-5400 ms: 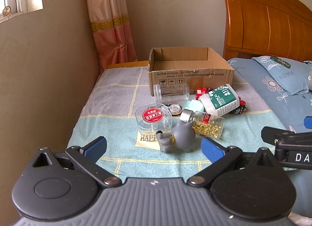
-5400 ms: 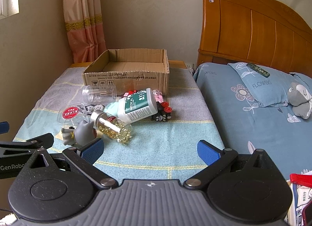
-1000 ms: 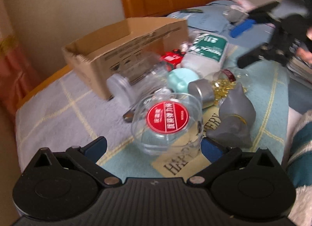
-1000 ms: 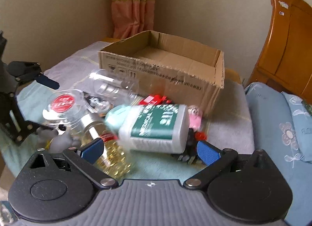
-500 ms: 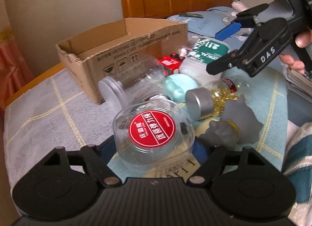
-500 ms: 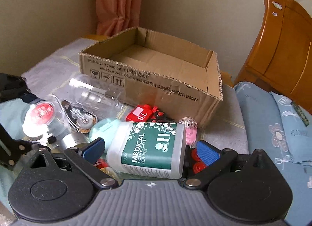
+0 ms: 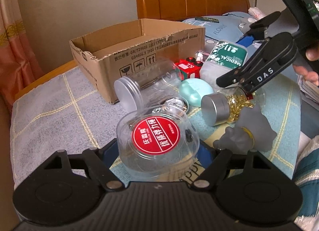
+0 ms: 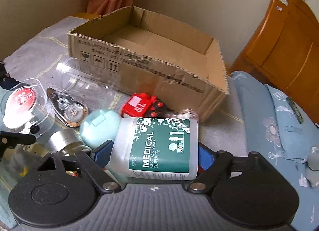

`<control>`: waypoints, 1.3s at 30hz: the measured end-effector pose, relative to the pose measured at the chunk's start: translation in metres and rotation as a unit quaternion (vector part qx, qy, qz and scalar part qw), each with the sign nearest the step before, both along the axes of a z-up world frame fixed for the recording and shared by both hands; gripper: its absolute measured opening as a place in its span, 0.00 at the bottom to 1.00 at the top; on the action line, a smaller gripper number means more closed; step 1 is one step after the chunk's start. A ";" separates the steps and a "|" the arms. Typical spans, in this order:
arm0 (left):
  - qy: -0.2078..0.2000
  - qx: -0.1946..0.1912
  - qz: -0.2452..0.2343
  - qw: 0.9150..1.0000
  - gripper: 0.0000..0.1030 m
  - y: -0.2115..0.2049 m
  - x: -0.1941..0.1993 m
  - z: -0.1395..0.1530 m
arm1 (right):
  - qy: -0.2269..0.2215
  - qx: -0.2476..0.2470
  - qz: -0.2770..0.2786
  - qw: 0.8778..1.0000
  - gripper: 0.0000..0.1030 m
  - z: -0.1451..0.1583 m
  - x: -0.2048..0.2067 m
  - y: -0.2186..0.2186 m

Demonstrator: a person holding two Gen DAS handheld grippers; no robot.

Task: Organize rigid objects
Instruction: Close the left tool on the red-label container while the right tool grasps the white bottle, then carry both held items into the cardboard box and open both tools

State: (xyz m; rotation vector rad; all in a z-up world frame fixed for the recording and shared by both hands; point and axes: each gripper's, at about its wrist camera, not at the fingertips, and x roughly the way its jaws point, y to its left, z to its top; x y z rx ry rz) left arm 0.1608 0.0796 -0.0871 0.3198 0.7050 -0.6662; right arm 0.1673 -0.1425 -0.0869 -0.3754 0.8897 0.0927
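Observation:
My left gripper (image 7: pixel 157 149) is shut on a clear round case with a red label (image 7: pixel 156 137), held a little above the cloth. My right gripper (image 8: pixel 154 153) is shut on the white and green cotton swab tub (image 8: pixel 159 147), which lies on its side; it also shows in the left wrist view (image 7: pixel 223 59). An open cardboard box (image 8: pixel 147 51) stands behind the pile, also in the left wrist view (image 7: pixel 137 51). A clear jar (image 7: pixel 143 87), a red toy car (image 8: pixel 141 106), a mint case (image 8: pixel 99 127), a capsule jar with silver lid (image 7: pixel 225 107) and a grey figure (image 7: pixel 249 133) lie around.
The pile lies on a checked cloth over a table (image 7: pixel 59 111). A bed with blue pillow (image 8: pixel 279 123) and wooden headboard (image 8: pixel 289 41) is to the right. A curtain (image 7: pixel 12 41) hangs at the left wall. A teardrop tape case (image 8: pixel 67 109) lies by the clear jar.
Both grippers came forward into the pile and shut: the left on the red-label case, which has risen slightly, the right on the swab tub.

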 end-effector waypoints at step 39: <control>0.042 0.048 0.109 0.992 0.76 -0.029 0.004 0.076 | 0.011 0.121 0.070 0.990 0.85 0.039 -0.007 -0.055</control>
